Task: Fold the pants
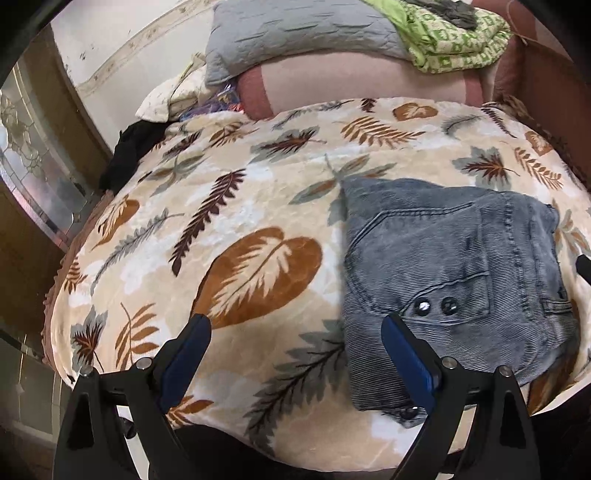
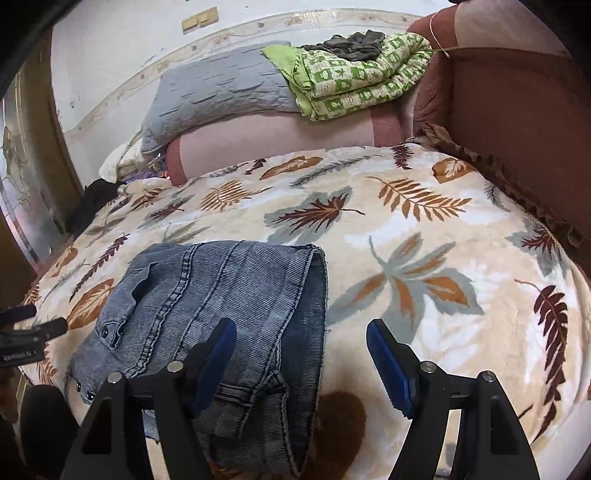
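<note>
Grey-blue denim pants (image 1: pixel 454 266) lie folded into a compact bundle on the leaf-print blanket (image 1: pixel 229 206), a buttoned pocket facing up. My left gripper (image 1: pixel 295 328) hovers open over the blanket just left of the bundle, its right finger over the pants' near left edge, nothing between the pads. In the right wrist view the same pants (image 2: pixel 221 291) lie at lower left. My right gripper (image 2: pixel 301 334) is open above the bundle's right edge, its left finger over the denim and its right finger over the bare blanket (image 2: pixel 424 258). The left gripper's tips (image 2: pixel 33 325) show at the far left edge.
At the back of the bed lie a pink bolster (image 1: pixel 354 81), a grey quilted pillow (image 1: pixel 295 33) and a folded green patterned cover (image 2: pixel 354 74) with a dark cloth on top. A dark garment (image 1: pixel 129 151) hangs off the left side. A reddish-brown headboard (image 2: pixel 517 129) rises on the right.
</note>
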The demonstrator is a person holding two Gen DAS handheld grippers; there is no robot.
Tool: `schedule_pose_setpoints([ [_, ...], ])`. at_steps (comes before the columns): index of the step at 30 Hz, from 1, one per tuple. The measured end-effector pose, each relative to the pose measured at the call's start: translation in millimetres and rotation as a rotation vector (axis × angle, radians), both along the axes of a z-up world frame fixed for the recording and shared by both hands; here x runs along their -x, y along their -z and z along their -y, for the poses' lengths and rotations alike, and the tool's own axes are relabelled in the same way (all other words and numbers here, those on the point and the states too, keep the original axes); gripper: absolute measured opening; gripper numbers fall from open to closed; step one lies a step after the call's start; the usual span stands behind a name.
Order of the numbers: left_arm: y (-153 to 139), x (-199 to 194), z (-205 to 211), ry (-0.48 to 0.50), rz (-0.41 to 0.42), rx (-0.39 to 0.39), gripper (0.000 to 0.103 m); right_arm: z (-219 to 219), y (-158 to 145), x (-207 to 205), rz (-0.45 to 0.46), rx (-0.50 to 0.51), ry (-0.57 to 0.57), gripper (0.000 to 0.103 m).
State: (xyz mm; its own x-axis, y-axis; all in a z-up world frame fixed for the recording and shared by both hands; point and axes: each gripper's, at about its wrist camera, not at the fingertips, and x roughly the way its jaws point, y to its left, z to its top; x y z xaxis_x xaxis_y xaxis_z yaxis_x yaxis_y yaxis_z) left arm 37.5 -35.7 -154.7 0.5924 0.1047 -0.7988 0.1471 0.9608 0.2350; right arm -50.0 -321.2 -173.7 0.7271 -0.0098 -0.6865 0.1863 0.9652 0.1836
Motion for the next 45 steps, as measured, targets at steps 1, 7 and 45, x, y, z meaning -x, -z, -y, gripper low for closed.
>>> schedule_pose_setpoints([
  [1, 1.5, -0.7, -2.1, -0.004, -0.002, -0.002, 0.093, -1.3, 0.0, -0.9, -0.001, -0.004, -0.003, 0.076],
  [7, 9.0, -3.1, -14.1, -0.030, -0.003, -0.014, 0.093, -17.2, -1.7, -6.2, 0.004, -0.012, -0.037, 0.076],
  [45, 11.8, -27.2, -14.5, 0.024, 0.038, -0.008, 0.093, 22.5, 26.7, -16.1, -0.109, -0.211, 0.018, 0.076],
])
